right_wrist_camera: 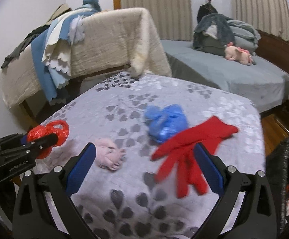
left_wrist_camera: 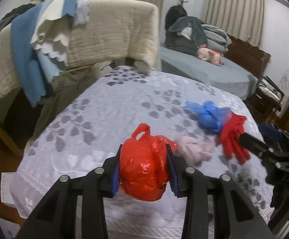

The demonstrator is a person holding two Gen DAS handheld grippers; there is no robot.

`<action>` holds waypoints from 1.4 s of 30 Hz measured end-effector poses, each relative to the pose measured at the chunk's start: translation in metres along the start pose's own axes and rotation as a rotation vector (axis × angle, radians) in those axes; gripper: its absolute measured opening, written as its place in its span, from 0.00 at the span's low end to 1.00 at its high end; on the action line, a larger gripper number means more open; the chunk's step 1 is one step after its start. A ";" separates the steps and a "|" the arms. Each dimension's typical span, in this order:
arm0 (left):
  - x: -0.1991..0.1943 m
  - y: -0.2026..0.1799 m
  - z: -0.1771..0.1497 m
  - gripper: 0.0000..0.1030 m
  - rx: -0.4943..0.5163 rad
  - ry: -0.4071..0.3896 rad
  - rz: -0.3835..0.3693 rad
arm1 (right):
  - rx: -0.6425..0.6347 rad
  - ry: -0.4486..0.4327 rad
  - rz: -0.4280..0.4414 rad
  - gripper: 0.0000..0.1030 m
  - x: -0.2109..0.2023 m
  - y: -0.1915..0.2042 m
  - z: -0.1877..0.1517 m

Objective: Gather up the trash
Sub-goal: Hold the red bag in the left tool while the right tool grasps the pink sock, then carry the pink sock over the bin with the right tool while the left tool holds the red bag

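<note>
left gripper (left_wrist_camera: 143,168): blue pads pinching a crumpled red plastic bag (left_wrist_camera: 144,165), held above the near edge of the leaf-patterned grey bedspread (left_wrist_camera: 108,107)
right gripper (right_wrist_camera: 144,167): jaws spread wide, nothing between the pads
on the bedspread: crumpled blue plastic bag (right_wrist_camera: 165,122), red knit glove (right_wrist_camera: 186,149) just beside it, pink fuzzy glove (right_wrist_camera: 108,155) apart

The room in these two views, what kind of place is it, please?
Most likely a home bedroom. A bed with a grey sheet stands at the back with a pink plush toy on it, curtains hang behind, and folded bedding is piled at the headboard.
</note>
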State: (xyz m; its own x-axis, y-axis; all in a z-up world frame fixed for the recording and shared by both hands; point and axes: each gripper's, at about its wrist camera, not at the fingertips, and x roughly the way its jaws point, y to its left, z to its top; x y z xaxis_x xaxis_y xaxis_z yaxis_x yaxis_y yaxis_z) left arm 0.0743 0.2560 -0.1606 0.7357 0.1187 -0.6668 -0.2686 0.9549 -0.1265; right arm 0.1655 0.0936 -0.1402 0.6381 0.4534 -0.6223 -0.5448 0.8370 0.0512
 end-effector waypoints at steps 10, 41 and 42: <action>0.010 0.032 0.000 0.38 -0.031 0.006 0.041 | -0.044 0.108 0.035 0.77 0.054 0.035 -0.003; -0.015 -0.012 0.029 0.38 -0.002 -0.033 -0.010 | -0.009 0.026 0.088 0.37 -0.025 0.006 0.033; -0.017 -0.017 0.032 0.38 0.005 -0.036 -0.013 | -0.005 0.021 0.084 0.37 -0.029 0.003 0.033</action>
State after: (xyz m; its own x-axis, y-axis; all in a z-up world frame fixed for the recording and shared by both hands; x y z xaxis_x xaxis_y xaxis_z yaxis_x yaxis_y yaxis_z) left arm 0.0863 0.2465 -0.1243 0.7609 0.1155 -0.6385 -0.2555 0.9579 -0.1312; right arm 0.1637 0.0933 -0.0962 0.5784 0.5155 -0.6323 -0.5987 0.7947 0.1001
